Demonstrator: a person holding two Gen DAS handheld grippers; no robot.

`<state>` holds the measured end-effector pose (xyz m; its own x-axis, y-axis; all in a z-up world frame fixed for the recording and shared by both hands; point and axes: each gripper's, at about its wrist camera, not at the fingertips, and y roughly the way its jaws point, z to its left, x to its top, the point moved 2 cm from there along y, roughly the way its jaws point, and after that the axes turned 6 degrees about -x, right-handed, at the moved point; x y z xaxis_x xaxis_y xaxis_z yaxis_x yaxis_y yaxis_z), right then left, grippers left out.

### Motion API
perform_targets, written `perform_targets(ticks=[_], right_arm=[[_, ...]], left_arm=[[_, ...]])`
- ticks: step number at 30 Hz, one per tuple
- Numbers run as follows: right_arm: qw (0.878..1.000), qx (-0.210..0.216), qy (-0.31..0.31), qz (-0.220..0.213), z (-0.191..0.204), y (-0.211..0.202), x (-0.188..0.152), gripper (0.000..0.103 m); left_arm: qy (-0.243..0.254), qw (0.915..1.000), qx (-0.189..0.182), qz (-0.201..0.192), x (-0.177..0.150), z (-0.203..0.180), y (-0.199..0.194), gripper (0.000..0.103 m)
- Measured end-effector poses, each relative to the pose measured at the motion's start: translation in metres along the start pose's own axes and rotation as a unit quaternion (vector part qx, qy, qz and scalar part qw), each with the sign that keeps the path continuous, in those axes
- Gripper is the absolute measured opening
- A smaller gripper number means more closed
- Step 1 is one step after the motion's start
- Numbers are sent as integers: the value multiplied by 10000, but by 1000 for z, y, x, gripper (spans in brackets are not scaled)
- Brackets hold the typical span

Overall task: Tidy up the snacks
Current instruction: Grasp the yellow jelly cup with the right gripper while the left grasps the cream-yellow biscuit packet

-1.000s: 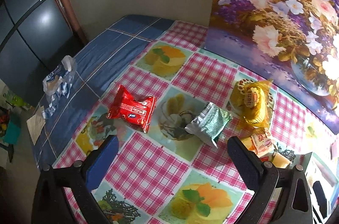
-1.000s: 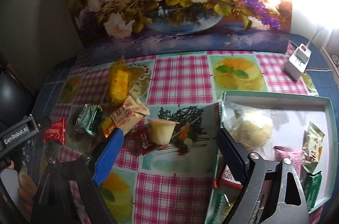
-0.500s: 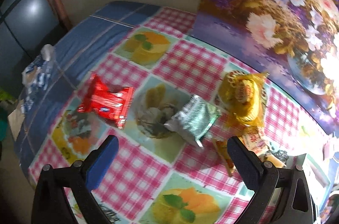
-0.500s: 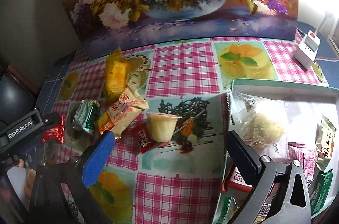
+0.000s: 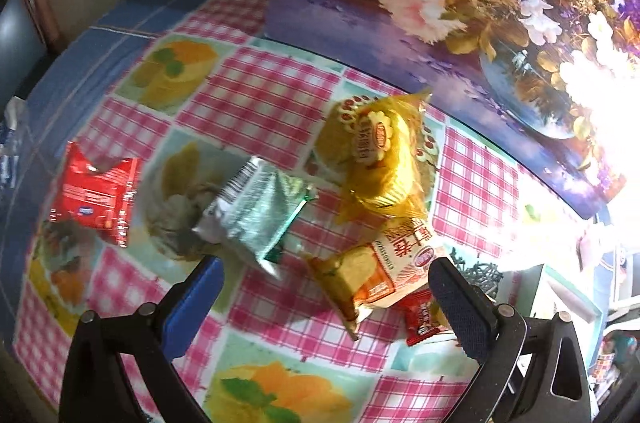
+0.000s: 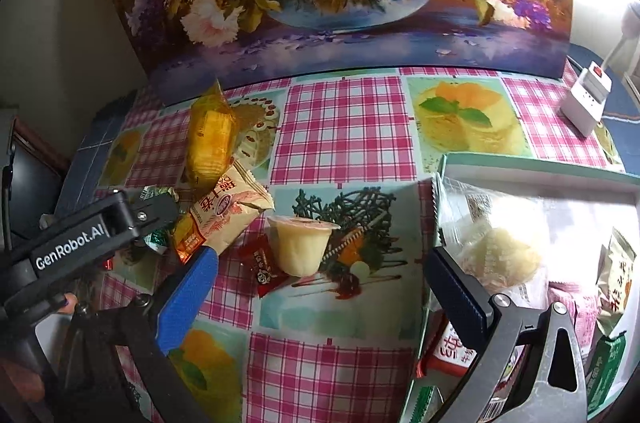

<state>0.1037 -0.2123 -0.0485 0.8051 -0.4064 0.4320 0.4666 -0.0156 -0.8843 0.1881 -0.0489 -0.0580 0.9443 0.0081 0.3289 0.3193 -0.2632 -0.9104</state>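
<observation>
Two tools spread wide (empty) | left tool (image 5: 322,283) over snacks | right tool (image 6: 320,271) over jelly cup (image 6: 300,243)

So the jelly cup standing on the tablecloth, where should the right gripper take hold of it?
Grip the jelly cup across its tapered side wall, just under the wider sealed rim, coming in level from the near side. It stands upright, so the rim should stop it slipping down. The right gripper is open and roughly lined up; the small red packet touches its left side, so watch that finger.
</observation>
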Motion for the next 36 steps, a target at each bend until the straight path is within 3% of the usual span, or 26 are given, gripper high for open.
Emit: perform_targets(ticks=[5,9,13,15,19,23,30,36], right_arm=[[9998,-96,-151,11,5,10,3,102],[9998,-95,-194,-10,9,18,6,85],[9998,-77,-195,32,11,28,7,82],[9997,-63,-213,57,12,33,7,70],[9997,-47,-201,114,13,41,7,64],[9997,-11,-206,144,14,46,6,47],[9996,-21,-261,104,14,47,6,45],[9995,-27,-308,95,16,47,7,45]], left_arm=[[-142,9997,-186,116,2,4,13,103],[-192,9994,-244,160,2,5,20,103],[-152,9992,-315,169,3,0,26,103],[-108,9995,-247,166,3,-3,28,103],[27,9996,-232,162,4,-12,32,103],[93,9996,-203,163,4,-18,34,103],[151,9989,-340,276,1,-28,44,103],[130,9995,-226,182,-1,-33,50,103]])
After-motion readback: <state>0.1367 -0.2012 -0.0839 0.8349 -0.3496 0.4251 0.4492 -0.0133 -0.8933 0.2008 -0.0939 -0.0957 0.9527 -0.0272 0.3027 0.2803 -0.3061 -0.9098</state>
